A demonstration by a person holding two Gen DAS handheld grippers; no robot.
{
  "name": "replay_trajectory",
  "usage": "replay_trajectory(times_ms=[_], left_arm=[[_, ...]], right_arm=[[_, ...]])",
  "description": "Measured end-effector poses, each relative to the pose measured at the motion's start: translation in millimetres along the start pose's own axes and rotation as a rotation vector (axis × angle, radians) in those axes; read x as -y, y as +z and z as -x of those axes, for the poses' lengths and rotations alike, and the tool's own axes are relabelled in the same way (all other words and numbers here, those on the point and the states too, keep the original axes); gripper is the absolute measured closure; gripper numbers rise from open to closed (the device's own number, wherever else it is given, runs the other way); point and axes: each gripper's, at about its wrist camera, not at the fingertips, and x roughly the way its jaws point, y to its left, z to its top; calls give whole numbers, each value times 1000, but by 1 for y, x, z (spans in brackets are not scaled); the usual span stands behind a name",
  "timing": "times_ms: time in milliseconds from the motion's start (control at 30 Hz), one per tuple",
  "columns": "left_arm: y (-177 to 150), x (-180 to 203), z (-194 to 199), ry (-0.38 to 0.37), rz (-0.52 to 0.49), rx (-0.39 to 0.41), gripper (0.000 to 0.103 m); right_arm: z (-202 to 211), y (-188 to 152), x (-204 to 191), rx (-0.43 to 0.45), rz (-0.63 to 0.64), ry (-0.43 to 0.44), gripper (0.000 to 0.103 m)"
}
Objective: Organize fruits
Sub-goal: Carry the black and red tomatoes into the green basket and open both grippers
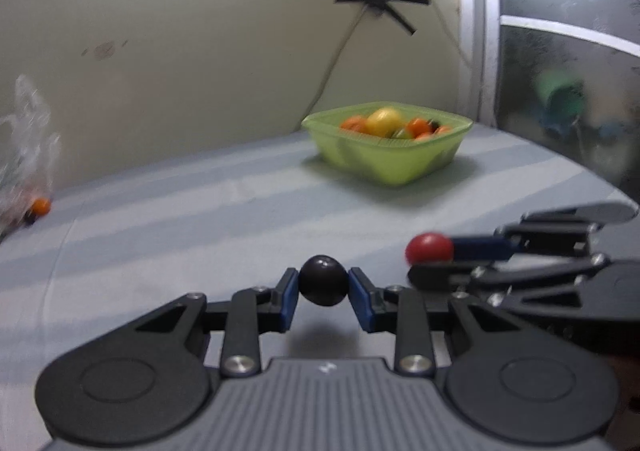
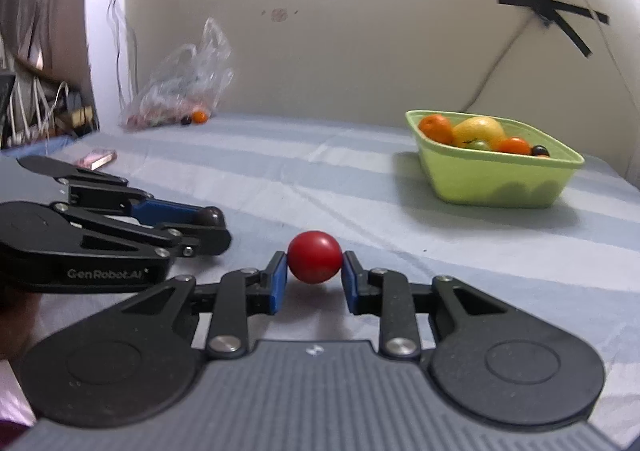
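My left gripper [image 1: 323, 286] is shut on a dark round fruit [image 1: 323, 279] and holds it above the striped cloth. My right gripper [image 2: 315, 275] is shut on a red round fruit [image 2: 315, 262]. Each gripper shows in the other's view: the right one with the red fruit [image 1: 429, 248] at the right, the left one with the dark fruit [image 2: 211, 217] at the left. A green basket [image 1: 404, 167] holding oranges and a yellow fruit [image 1: 385, 121] stands far ahead; it also shows in the right wrist view [image 2: 500, 179].
A clear plastic bag [image 2: 180, 91] lies at the far left by the wall, with a small orange fruit [image 2: 199, 116] and a dark one beside it. A pink flat object [image 2: 97, 158] lies at the left. A wall with taped cables runs behind.
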Motion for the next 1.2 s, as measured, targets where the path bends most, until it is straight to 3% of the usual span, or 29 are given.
replay_trajectory(times_ms=[233,400,633,667,700,767,800,867,1000,1200], left_arm=[[63,9,-41,-86,16,49,75],[105,10,-91,-152,90,23,75],[130,22,-136,-145,91,3,74],[130,25,-139,-140,80,-1,72],[130,27,-142,-137,74,-5,64],[128,29,-143,-122,71,-2,51],[126,29,-142,-117,68,4,50],[126,28,-140,-118,75,7,48],[125,16,-123,-111,129,18,48],[109,4,-77,-52,158,40,44]], right_arm=[[6,27,51,93,-36,-119,71],[-3,52,91,144,-35,-200,71],[-32,63,118,127,-7,-247,70],[-34,62,120,126,-8,-247,70],[-36,60,121,121,-8,-247,70],[-37,59,121,109,-7,-247,70],[-38,59,122,108,-7,-247,67],[-34,58,121,131,-4,-253,52],[-22,59,118,164,-21,-263,52],[16,43,111,197,-172,-227,52]])
